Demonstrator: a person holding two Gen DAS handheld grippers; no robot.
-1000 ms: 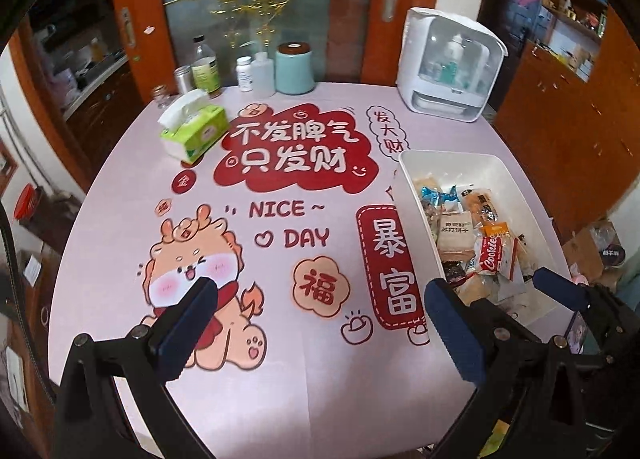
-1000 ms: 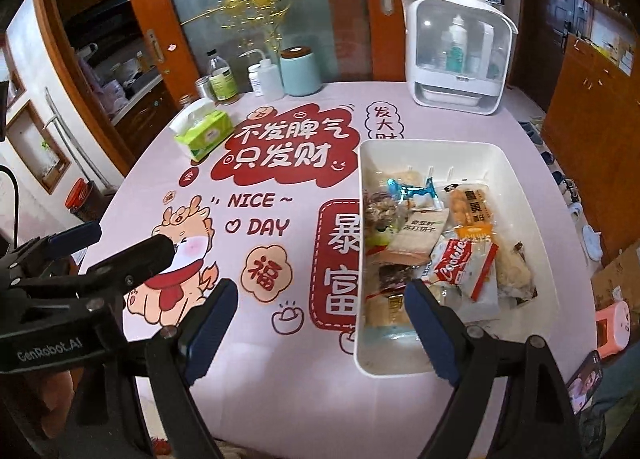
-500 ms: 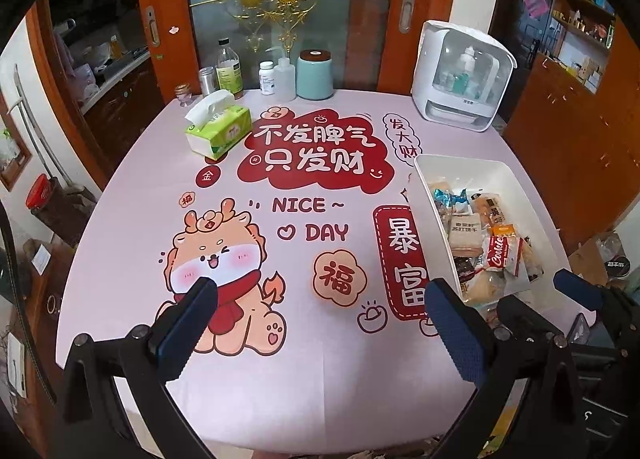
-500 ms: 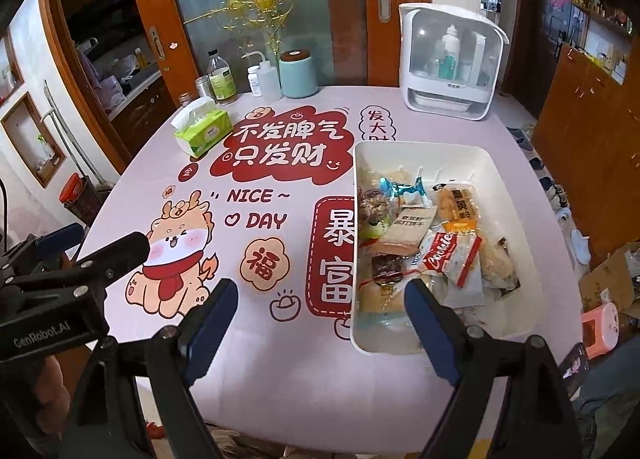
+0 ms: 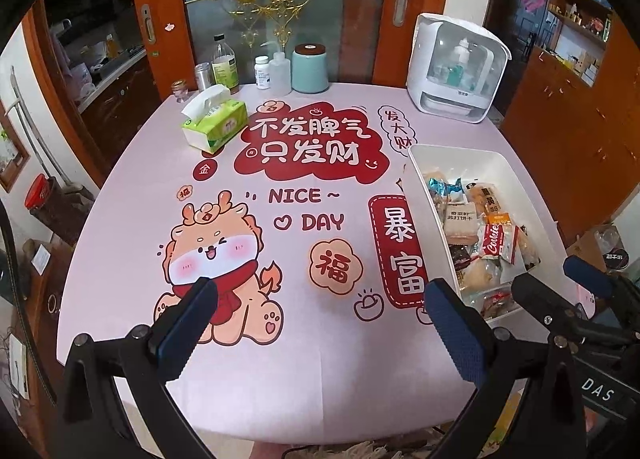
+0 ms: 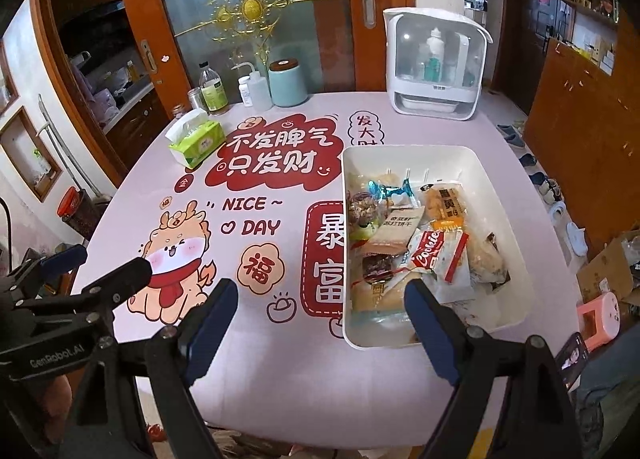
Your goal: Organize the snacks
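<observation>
The white rectangular plastic bin (image 6: 436, 155) of wrapped snacks (image 6: 420, 243) rests on the pink printed counter (image 6: 280, 359), long axis running away, directly ahead of the released right tool (image 6: 316, 323); the released left tool (image 5: 320, 331) is farther.

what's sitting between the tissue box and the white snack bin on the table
Nothing stands between the tissue box and the white snack bin; only the printed pink tablecloth, with its red speech bubble, shows there. The right wrist view shows it best.
</observation>
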